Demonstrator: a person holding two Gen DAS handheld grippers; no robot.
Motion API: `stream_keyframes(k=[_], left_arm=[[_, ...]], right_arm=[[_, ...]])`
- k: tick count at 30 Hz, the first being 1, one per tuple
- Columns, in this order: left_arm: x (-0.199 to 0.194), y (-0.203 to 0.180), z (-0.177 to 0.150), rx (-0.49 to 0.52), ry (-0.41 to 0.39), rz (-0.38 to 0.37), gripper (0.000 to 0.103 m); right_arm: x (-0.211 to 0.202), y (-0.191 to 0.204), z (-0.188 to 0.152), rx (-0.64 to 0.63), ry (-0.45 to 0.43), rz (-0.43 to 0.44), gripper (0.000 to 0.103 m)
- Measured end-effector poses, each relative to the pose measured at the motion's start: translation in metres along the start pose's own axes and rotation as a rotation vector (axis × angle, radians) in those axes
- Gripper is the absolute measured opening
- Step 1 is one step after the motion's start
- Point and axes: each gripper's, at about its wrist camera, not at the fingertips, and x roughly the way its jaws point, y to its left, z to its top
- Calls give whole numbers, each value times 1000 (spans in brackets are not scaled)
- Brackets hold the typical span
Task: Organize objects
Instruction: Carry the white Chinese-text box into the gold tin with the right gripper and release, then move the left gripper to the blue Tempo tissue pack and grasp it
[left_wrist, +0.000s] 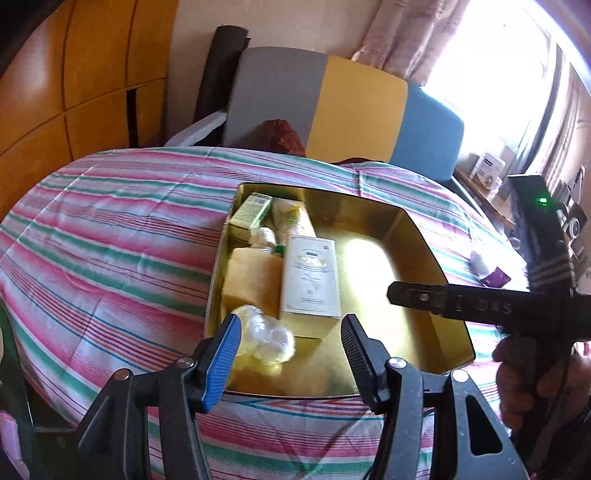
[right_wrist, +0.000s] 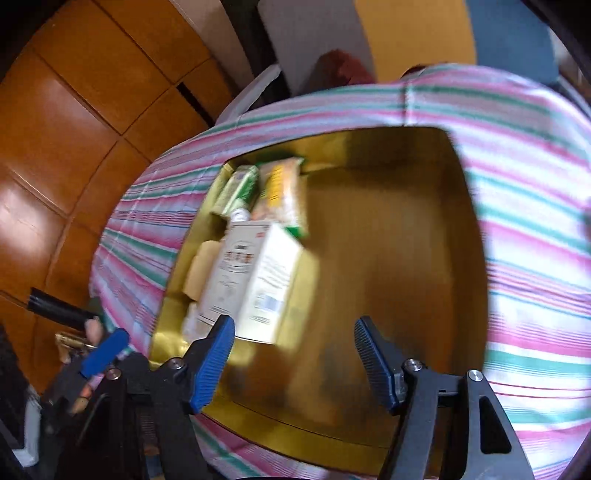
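Gold tin (left_wrist: 424, 236) on the striped bed (left_wrist: 110, 229): boxes packed leftward, freeing space; left gripper (left_wrist: 291, 343) and right gripper (right_wrist: 295, 354) hover, fingers apart, empty.

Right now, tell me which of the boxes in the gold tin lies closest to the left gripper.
The large white box, lying flat mid-tin, just ahead of the open left gripper. The small green box sits in the far corner.

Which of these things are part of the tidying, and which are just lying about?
Part of the job:
gold tin
white box
green carton
yellow block
plastic wad
left gripper and right gripper, jaws open

Just lying about:
striped cloth
chair
purple packet
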Motion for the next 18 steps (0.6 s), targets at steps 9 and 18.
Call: stream_keyframes(k=[9,18], left_arm=[[-1,-36,-3,89,13,-40,57],[7,-80,-4,179,44,-93,57]], right_arm=[[-56,-35,-20,-57,-114,-162,73],[-111,-113,-33,26,-171,-325,77]])
